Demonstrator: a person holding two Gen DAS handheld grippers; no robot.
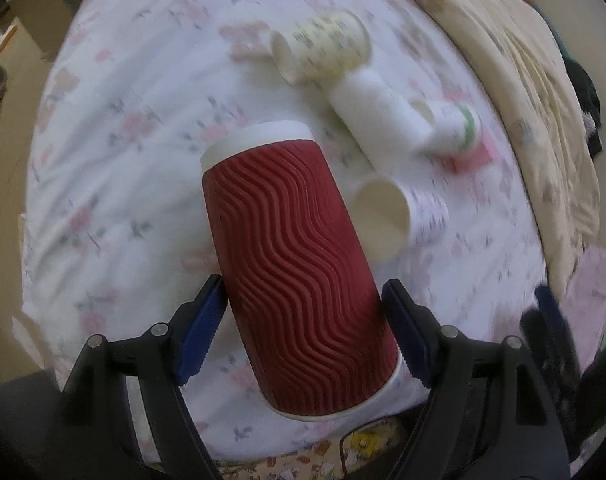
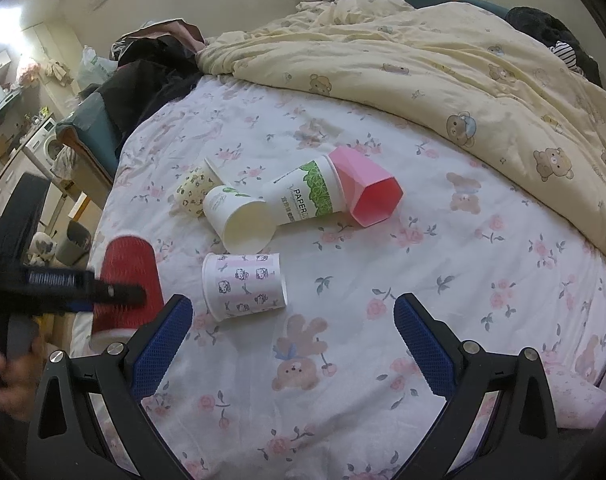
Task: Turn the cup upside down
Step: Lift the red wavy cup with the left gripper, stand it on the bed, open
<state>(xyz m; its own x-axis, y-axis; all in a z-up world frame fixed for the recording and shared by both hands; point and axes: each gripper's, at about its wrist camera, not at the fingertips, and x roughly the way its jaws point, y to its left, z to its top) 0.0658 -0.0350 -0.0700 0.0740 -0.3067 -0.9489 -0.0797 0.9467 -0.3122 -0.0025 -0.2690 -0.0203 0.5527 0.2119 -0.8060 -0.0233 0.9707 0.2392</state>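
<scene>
1. Fingers [image 1: 403, 328] of the left gripper [image 1: 303, 328] press both flanks of the red ribbed cup [image 1: 291, 264], so this gripper grips the cup near its wide rim end.
2. The cup hangs over the near edge of the floral bedsheet [image 1: 143, 120]. In the left wrist view its long axis runs from about 6 o'clock, where the wide rim sits close to the camera, to about 11 o'clock, where the white base points away.
3. In the right wrist view the same cup [image 2: 127, 280] sits at about 9 o'clock, red body above and a pale band at its lower end, close to vertical; blur hides which end that is.
4. Judging from this, the cup is lifted and appears partly turned. Setting it mouth-down on the sheet looks not yet done.
5. The right gripper [image 2: 293, 340] hovers spread wide with nothing between its pads.
6. Beyond it, toward 12 o'clock, several paper cups [image 2: 243, 284] and a pink cup [image 2: 367, 188] lie on their sides.
</scene>
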